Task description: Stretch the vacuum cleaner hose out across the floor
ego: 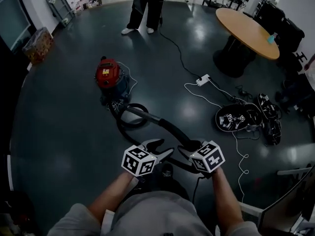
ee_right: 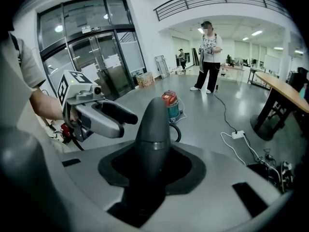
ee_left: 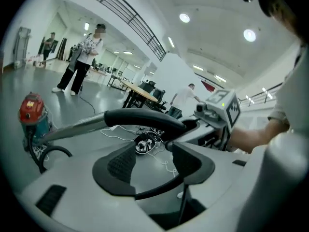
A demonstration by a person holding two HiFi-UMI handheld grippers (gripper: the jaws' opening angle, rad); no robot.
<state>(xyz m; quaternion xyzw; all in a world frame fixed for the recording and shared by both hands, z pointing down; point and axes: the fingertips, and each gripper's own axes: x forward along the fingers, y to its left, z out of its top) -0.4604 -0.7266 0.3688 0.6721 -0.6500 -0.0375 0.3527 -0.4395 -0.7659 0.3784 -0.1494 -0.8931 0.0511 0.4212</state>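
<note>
Head view: hose (ego: 162,123) runs lengthwise from the vacuum cleaner (ego: 108,75) ahead toward the person. Right gripper (ego: 189,150) clamps its near end. Left gripper (ego: 158,147) stands wide, empty, just beside it.

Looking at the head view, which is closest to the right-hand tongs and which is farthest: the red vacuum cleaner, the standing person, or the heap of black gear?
1. The heap of black gear, on the floor ahead and to the right of the right tongs.
2. The red vacuum cleaner, farther ahead, on the left.
3. The standing person, at the far end, at the top of the view.
</note>
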